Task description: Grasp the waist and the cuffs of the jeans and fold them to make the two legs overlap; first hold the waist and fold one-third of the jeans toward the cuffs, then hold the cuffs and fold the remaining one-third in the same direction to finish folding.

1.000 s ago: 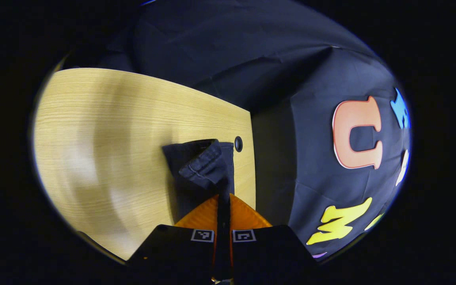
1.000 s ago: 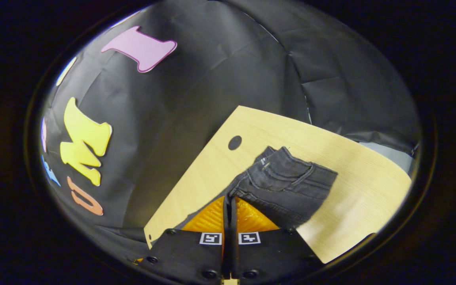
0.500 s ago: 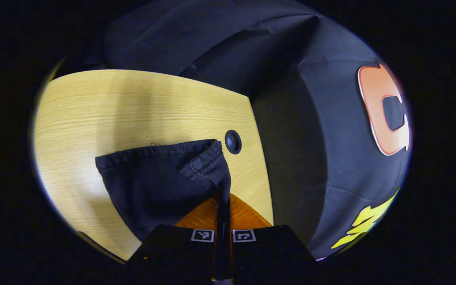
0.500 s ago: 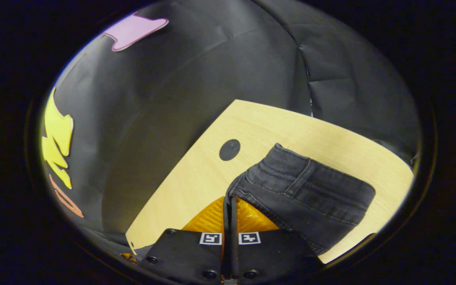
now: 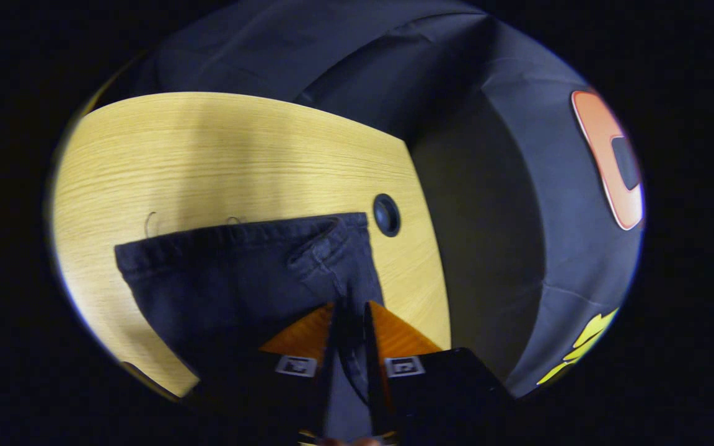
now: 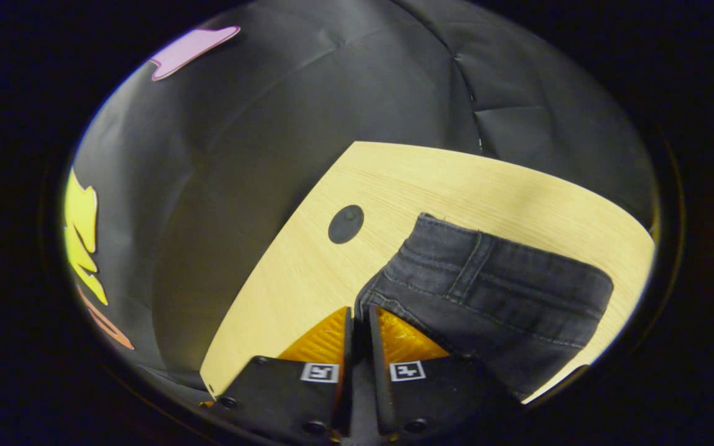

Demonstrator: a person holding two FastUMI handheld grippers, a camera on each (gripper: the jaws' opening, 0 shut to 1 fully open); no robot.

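The jeans (image 5: 239, 272) lie on the table (image 5: 208, 155), dark denim spread flat near its corner. In the left gripper view I see the hemmed cuff end running across the wood, with a small bunched fold of cloth just ahead of my left claw (image 5: 351, 310). Its two fingers stand slightly apart with a strip of denim lying in the narrow gap between them; I cannot tell whether they press on the cloth or have let it go.

In the right gripper view I see the waist end of the jeans (image 6: 493, 297), its band and a belt loop facing up, resting on the table (image 6: 444, 179). My right claw (image 6: 357, 316) sits at the near corner of the waistband, fingers a small way apart, the corner of the denim touching the tips; here too I cannot tell if they grip.

A round dark hole (image 5: 386, 215) in the tabletop sits just beside the jeans' edge, close to the table's corner (image 6: 346, 223). Black cloth hangs behind the table.
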